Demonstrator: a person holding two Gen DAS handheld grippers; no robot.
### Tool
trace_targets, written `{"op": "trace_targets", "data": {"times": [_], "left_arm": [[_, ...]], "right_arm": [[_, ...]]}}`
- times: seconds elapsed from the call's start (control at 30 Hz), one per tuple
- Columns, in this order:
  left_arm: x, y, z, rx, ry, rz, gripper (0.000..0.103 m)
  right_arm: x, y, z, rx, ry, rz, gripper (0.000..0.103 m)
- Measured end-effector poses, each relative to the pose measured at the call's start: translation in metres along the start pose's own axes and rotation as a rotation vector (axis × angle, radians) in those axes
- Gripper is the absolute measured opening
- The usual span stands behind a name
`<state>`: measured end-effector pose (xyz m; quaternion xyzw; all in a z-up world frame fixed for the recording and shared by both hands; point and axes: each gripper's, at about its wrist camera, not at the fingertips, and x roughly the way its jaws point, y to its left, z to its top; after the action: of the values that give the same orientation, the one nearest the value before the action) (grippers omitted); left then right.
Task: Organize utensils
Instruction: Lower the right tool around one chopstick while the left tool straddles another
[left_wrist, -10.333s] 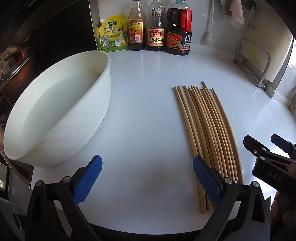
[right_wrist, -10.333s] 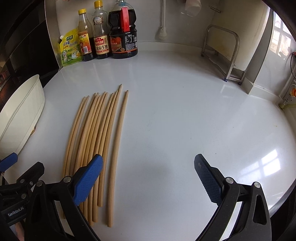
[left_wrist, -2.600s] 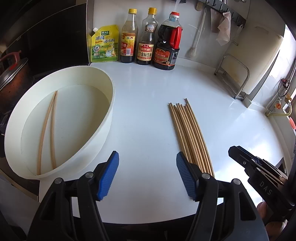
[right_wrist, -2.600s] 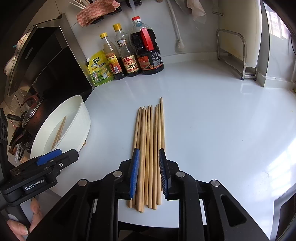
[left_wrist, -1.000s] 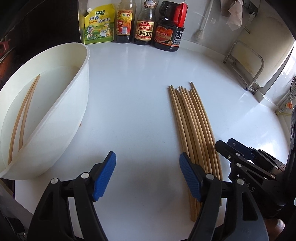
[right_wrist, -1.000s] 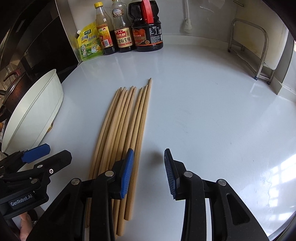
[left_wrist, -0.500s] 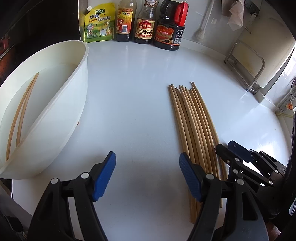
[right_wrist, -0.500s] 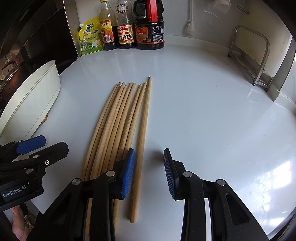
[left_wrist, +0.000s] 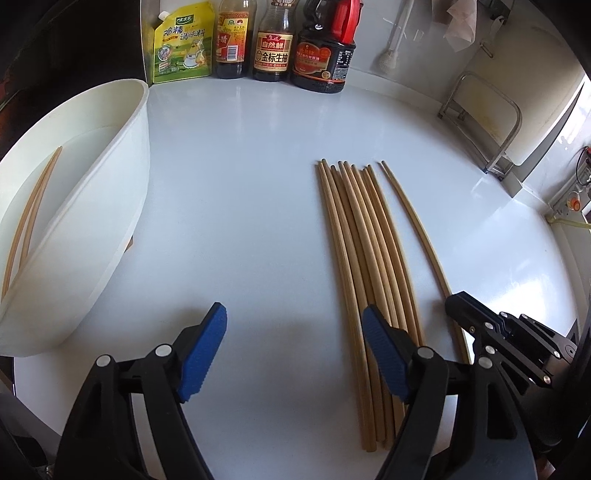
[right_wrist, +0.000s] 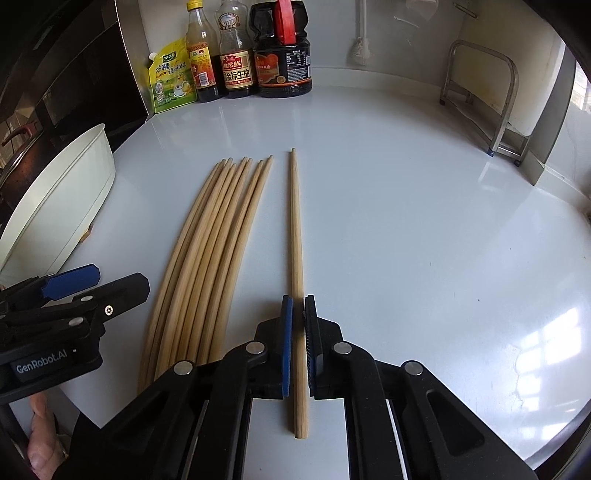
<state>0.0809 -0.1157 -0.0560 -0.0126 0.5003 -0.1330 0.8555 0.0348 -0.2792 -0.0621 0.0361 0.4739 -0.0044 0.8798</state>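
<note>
At the far left of my left-wrist view sits the white basin (left_wrist: 110, 206), tilted across the upper left of the frame, with two chopsticks in the basin (left_wrist: 27, 218) lying against its inner wall. Along the top edge stand a yellow-green seasoning pouch (left_wrist: 183, 42), two brown sauce bottles (left_wrist: 231, 37) and a dark soy sauce jug (left_wrist: 325, 55) with a red handle.

My left gripper (left_wrist: 295, 354) fills the bottom of that frame, its blue-padded jaws spread wide and opening, with only bare white surface (left_wrist: 240, 203) between them. The right-hand pad sits just over the near ends of the bundle of chopsticks (left_wrist: 364, 258), which runs from mid-frame down to the lower centre-right.

Right of the bundle, apart from it, lies the single chopstick (left_wrist: 413, 221). At the lower right of the left-wrist view, my right gripper (left_wrist: 452, 306) is on its near end.

In my right-wrist view the bundle curves down the left half, and the single chopstick runs straight up the centre. My right gripper (right_wrist: 298, 321) has its jaws closed on that chopstick near its thick end, pads pressed to both sides, the butt poking out below them. At the upper right stands a metal rack (right_wrist: 480, 92).
</note>
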Motion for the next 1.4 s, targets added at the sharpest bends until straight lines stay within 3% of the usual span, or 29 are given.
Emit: {"op": "trace_targets", "data": {"times": [0.47, 0.7, 1.27, 1.4], "left_arm": [[0.009, -0.006, -0.001, 0.026, 0.001, 0.066, 0.077], [0.008, -0.008, 0.000, 0.037, 0.002, 0.095, 0.078], [0.023, -0.009, 0.016, 0.044, 0.011, 0.144, 0.079], [0.022, -0.010, 0.016, 0.051, 0.000, 0.141, 0.070]], "right_arm": [[-0.016, -0.020, -0.010, 0.063, -0.022, 0.004, 0.011], [-0.010, -0.016, -0.005, 0.046, -0.021, 0.006, 0.021], [0.006, -0.012, 0.009, -0.023, -0.009, -0.025, 0.025], [0.009, -0.006, 0.010, -0.063, -0.014, -0.046, 0.025]]}}
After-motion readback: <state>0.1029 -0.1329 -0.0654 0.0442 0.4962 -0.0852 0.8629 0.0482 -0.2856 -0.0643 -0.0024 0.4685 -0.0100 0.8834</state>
